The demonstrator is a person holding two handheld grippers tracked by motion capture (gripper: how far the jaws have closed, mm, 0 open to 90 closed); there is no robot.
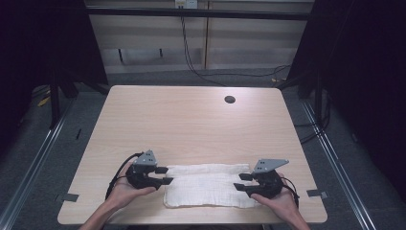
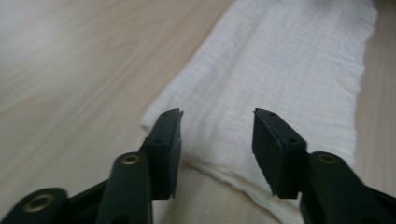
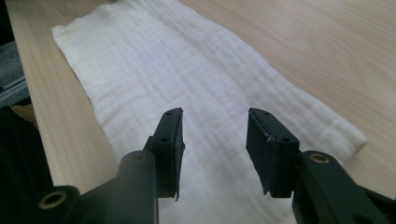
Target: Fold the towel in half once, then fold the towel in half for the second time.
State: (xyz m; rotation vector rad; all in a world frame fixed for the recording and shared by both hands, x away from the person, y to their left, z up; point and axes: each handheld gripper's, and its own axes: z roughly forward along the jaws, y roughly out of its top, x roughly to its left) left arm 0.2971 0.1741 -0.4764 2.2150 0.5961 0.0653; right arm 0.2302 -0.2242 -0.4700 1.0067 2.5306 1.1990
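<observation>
A white folded cloth [image 1: 208, 186] lies flat near the table's front edge. My left gripper [image 1: 165, 175] sits at the cloth's left end, jaws open and pointing right, nothing between them. In the left gripper view the cloth [image 2: 280, 79] stretches away past the open left gripper [image 2: 217, 135]. My right gripper [image 1: 242, 181] is at the cloth's right end, pointing left, open, hovering just over the fabric. From the right gripper view, the cloth [image 3: 187, 79] runs under and beyond the open right gripper [image 3: 215, 135].
The light wooden table [image 1: 191, 124] has a round cable hole [image 1: 230, 99] at the back right. Dark floor, metal rails and black frame legs surround it. Cables hang down the rear wall.
</observation>
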